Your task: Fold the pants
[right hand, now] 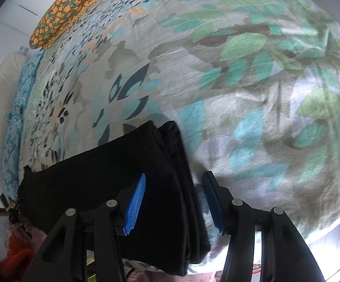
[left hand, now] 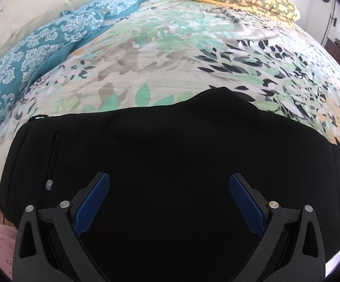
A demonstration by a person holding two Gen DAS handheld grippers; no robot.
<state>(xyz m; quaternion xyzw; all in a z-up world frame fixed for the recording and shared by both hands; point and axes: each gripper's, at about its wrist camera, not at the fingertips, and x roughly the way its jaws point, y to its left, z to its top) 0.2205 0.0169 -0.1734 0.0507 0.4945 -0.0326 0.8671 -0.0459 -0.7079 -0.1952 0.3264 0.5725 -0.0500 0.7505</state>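
Floral bedspread (left hand: 170,54), bed edge nearest us. Black pants (right hand: 104,178) lie folded flat, long axis left-right. Right gripper (right hand: 173,199) straddles their stacked right edge, jaws apart, gripping nothing. Left gripper (left hand: 169,197) hovers mid-pants, jaws wide, empty.

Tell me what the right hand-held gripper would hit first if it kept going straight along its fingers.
Most likely the folded edge of the black pants: the right hand-held gripper is open and straddles that edge, with the floral bedspread just past it. Depth is hard to judge through the fisheye.
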